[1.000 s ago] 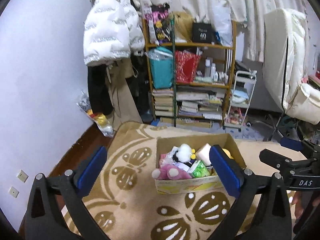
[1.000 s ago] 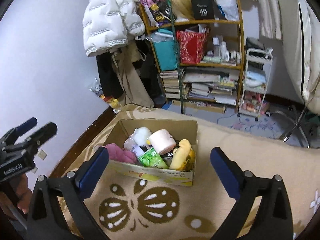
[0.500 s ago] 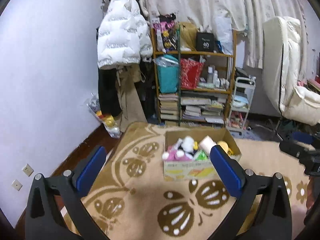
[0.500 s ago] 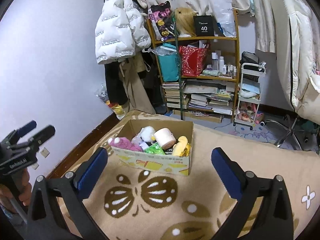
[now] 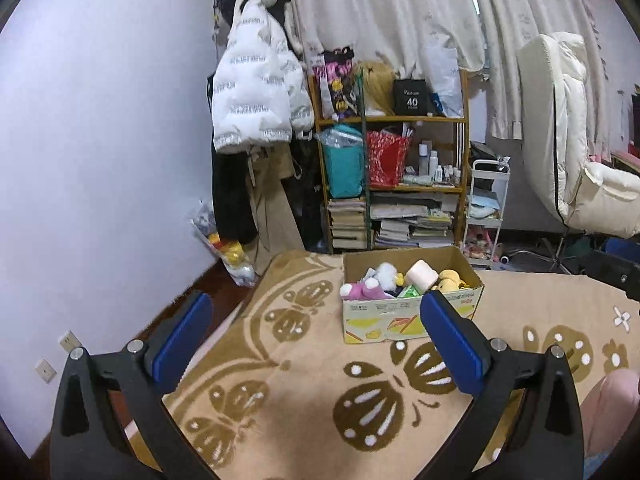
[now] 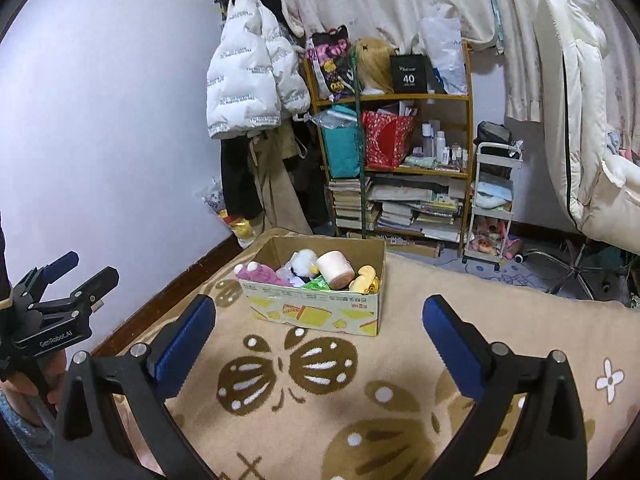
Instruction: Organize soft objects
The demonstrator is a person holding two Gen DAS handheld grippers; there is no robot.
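Observation:
A cardboard box (image 5: pixel 412 320) stands on the tan patterned rug (image 5: pixel 304 384); it also shows in the right wrist view (image 6: pixel 316 314). It holds soft things: a pink plush (image 5: pixel 362 291), a white fluffy toy (image 5: pixel 386 271), a pale roll (image 5: pixel 421 274), a yellow plush (image 5: pixel 450 278) and a green pack (image 5: pixel 409 292). My left gripper (image 5: pixel 316 336) is open and empty, well back from the box. My right gripper (image 6: pixel 320 338) is open and empty, also back from the box. The left gripper also shows at the left edge of the right wrist view (image 6: pixel 76 276).
A wooden shelf (image 5: pixel 394 184) full of books, bags and bottles stands behind the box. A white puffer jacket (image 5: pixel 256 100) hangs to its left. A small white cart (image 5: pixel 486 208) and a cream chair (image 5: pixel 576 144) stand right. Bare dark floor (image 5: pixel 204 296) edges the rug's left.
Both grippers have pulled back and up from the box, which now looks smaller and farther away. Both stay open and empty.

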